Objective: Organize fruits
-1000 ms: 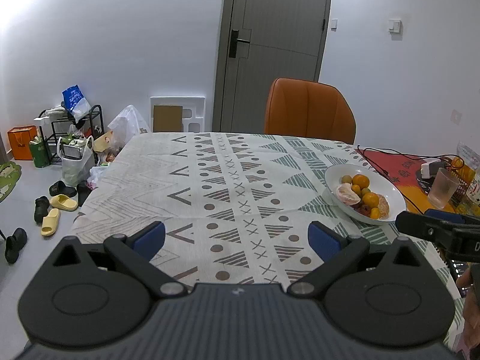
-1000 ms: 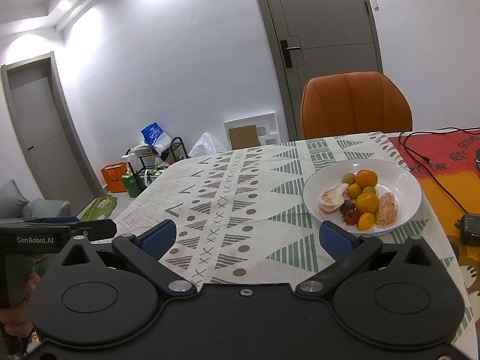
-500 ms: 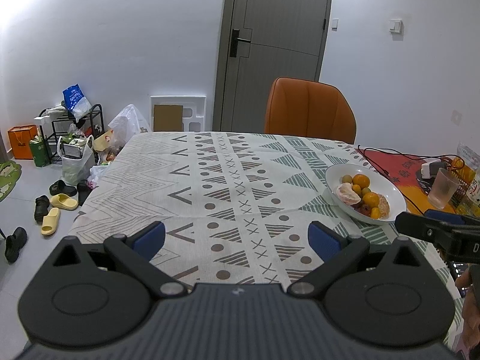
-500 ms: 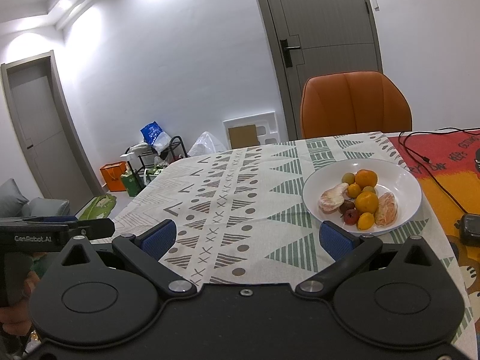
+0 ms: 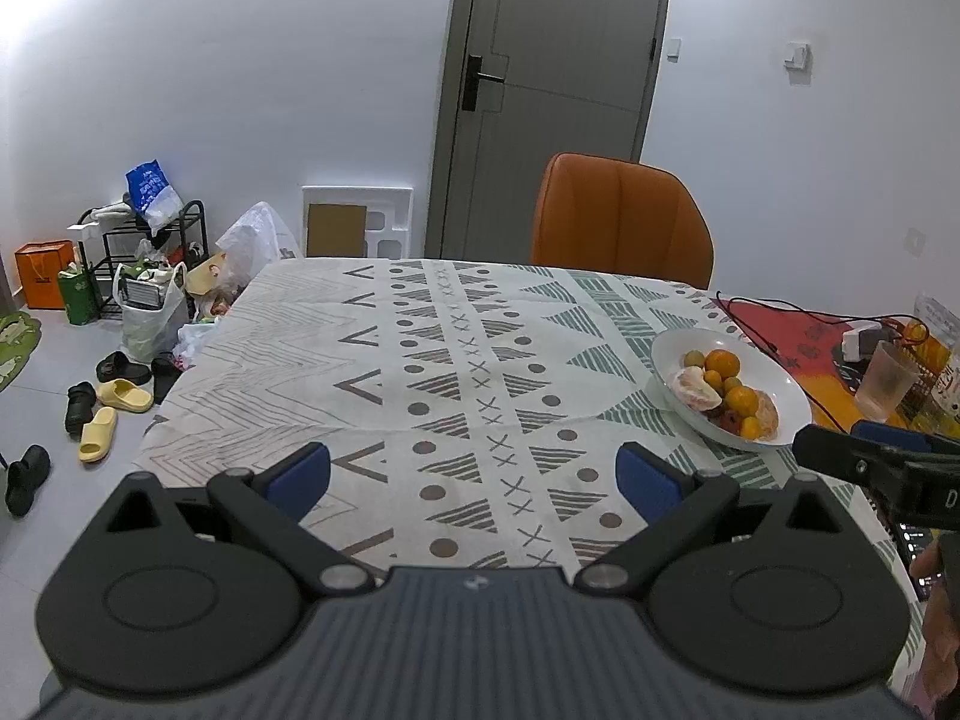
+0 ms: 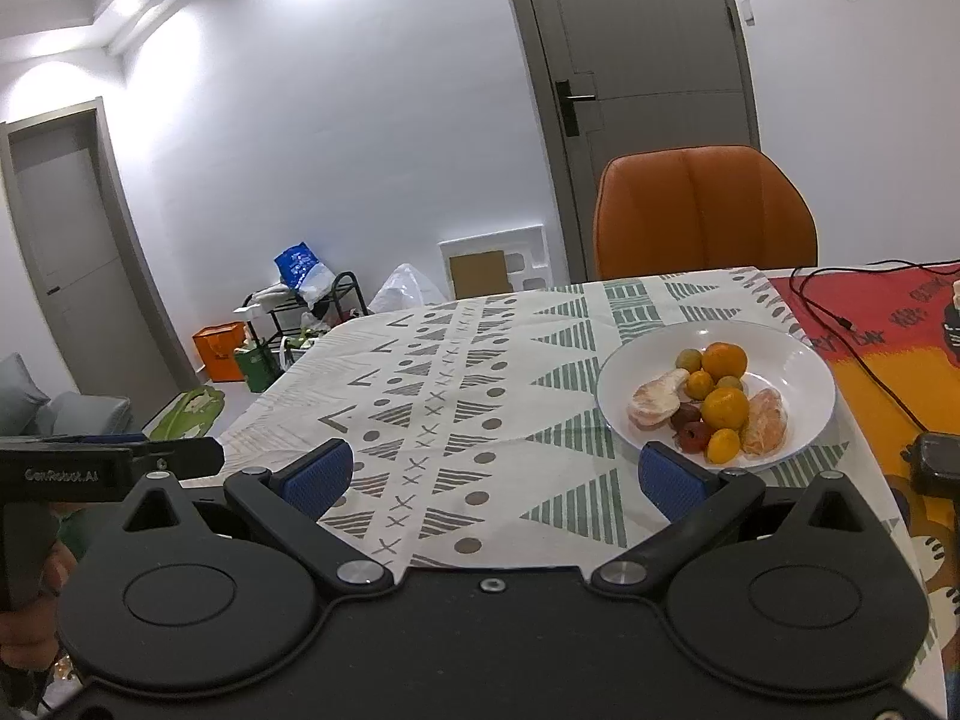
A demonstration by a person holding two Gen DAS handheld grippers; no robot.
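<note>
One white bowl (image 6: 804, 360), round, shallow and glossy, sits on the patterned tablecloth (image 6: 480, 396) near its right edge, holding the fruits (image 6: 711, 408): smooth round oranges, small greenish and dark red ones, two peeled pale citrus pieces with a fibrous look. Left gripper (image 5: 474, 477) spread wide, holding nothing, above the near cloth edge, bowl ahead to its right. Right gripper (image 6: 495, 477) also spread wide and empty, its right blue ribbed pad just short of the bowl. Frosted cup (image 5: 887, 381) stands beyond the bowl.
</note>
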